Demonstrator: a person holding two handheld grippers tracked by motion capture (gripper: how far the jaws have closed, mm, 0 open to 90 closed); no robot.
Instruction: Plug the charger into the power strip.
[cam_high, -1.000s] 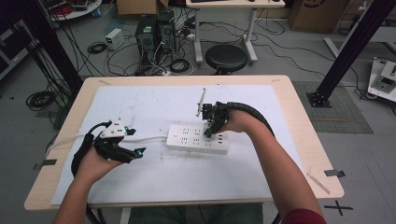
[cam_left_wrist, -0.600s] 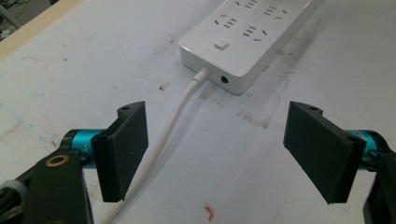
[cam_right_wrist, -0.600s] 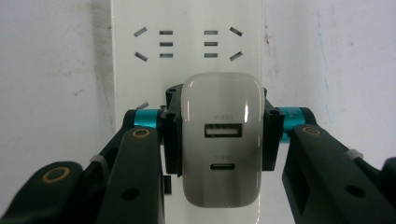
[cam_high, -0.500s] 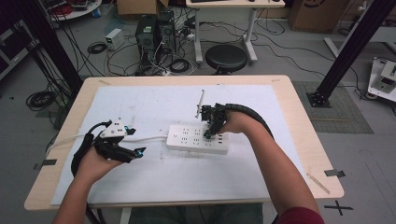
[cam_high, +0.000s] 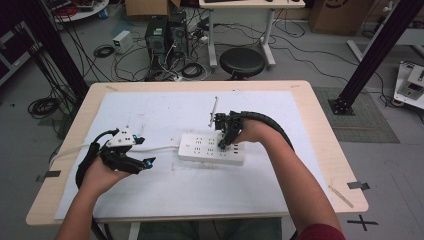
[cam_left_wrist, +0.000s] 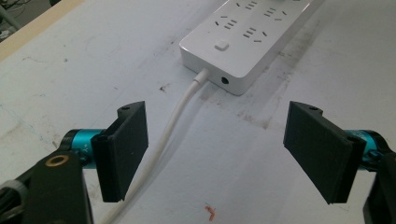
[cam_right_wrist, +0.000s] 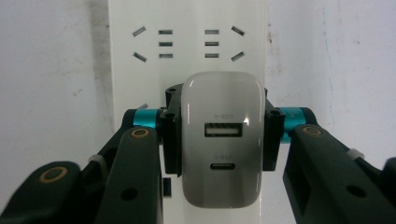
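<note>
Nothing moved: right tongs (cam_right_wrist: 218, 135) around charger (cam_right_wrist: 223, 140).

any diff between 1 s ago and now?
Nothing visibly changed. The right hand-held gripper stays shut on the white USB charger block over the white power strip. The left hand-held gripper stays open, its jaws on either side of the strip's white cable, not touching it. The strip sits where it was on the white table mat.
</note>
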